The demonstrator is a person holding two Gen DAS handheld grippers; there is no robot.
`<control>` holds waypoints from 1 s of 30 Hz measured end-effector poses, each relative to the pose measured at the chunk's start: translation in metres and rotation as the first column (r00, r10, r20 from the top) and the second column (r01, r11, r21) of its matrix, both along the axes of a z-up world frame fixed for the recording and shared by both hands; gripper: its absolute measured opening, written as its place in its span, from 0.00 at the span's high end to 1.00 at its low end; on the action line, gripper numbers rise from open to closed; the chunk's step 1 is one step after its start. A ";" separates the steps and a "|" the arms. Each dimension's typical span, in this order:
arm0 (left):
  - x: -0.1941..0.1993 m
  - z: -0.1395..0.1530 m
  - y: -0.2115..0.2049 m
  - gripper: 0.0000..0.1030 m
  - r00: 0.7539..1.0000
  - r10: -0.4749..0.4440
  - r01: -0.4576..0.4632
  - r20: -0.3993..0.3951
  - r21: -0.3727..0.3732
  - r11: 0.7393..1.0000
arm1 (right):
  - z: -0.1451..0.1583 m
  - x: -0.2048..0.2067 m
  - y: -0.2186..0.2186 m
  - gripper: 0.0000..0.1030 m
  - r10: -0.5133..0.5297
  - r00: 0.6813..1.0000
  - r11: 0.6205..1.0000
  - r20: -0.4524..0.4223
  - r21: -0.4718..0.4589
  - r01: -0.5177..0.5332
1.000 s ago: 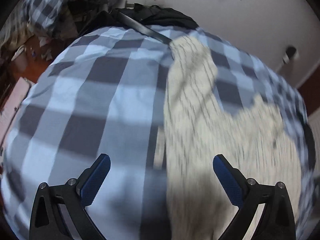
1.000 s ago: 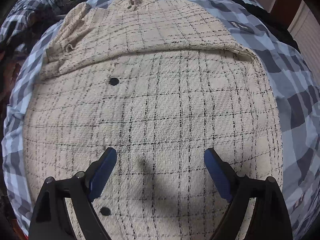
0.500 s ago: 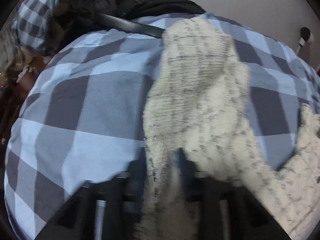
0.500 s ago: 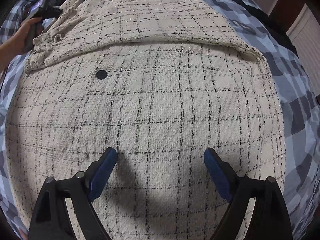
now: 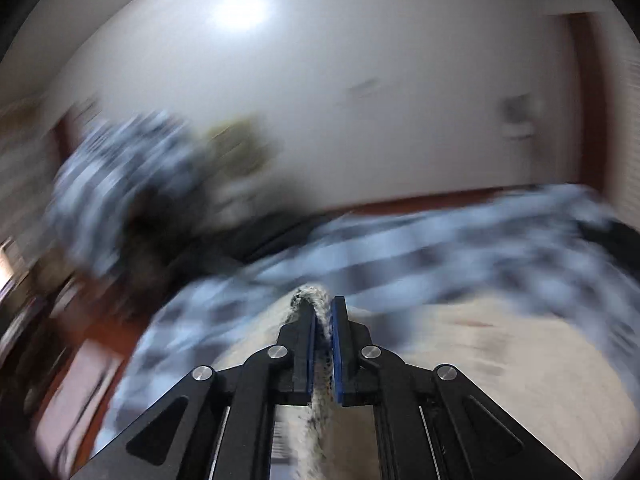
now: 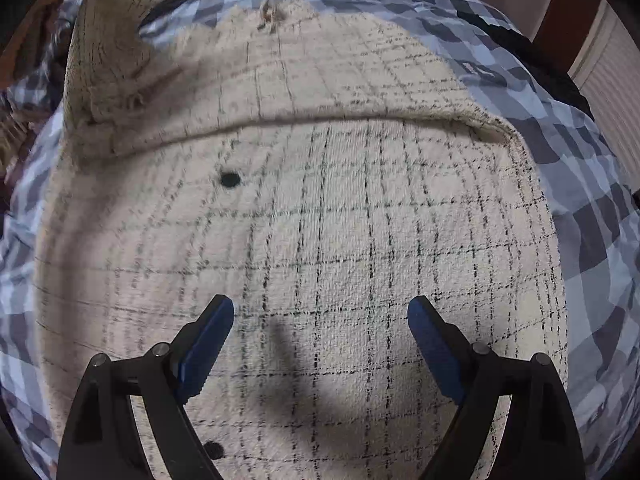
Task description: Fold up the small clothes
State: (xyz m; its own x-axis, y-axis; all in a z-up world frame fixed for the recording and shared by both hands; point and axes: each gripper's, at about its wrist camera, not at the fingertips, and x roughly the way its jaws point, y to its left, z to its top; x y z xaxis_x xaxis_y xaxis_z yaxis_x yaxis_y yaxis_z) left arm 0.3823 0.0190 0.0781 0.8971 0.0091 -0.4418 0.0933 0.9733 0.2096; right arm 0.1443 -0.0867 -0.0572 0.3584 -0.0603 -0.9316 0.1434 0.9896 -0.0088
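No readable writing. Left gripper point(image 5: 323, 312) clamped on cream checked garment point(image 6: 320, 240); right gripper point(image 6: 320, 312) wide apart, empty.

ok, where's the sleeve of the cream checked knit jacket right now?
In the right wrist view, the sleeve is lifted at upper left, above the blue checked bedspread. Left wrist view: its edge is pinched in the shut left claw.

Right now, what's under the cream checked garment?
The blue checked bedcover shows all around the cream checked garment, so it lies on that. Anything directly beneath the fabric is covered.
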 end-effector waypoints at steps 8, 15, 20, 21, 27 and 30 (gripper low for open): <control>-0.134 -0.098 -0.034 0.93 0.784 -0.377 0.186 -0.494 -0.392 0.901 | 0.004 0.000 -0.050 0.16 -0.129 0.992 0.986 -0.003 0.107 0.128; -0.211 -0.077 0.048 0.93 0.883 -0.059 -0.074 -0.465 -0.263 0.962 | -0.004 -0.008 -0.076 0.16 -0.213 0.976 0.966 -0.051 0.141 0.218; -0.229 -0.070 0.078 0.93 0.904 -0.015 -0.088 -0.428 -0.219 0.972 | 0.002 -0.009 -0.048 0.16 -0.113 0.993 0.970 0.013 0.216 0.108; -0.226 -0.070 0.084 0.93 0.892 -0.078 -0.046 -0.444 -0.263 0.964 | 0.003 -0.010 -0.040 0.16 -0.083 0.996 0.968 0.028 0.240 0.074; -0.232 -0.066 0.112 0.93 0.918 -0.205 0.052 -0.339 -0.411 0.910 | 0.007 -0.005 0.023 0.16 0.030 0.997 0.962 0.073 0.270 -0.049; -0.231 -0.059 0.118 0.93 0.918 -0.212 0.076 -0.336 -0.375 0.924 | 0.003 0.026 0.052 0.16 0.050 0.998 0.920 0.044 0.386 -0.063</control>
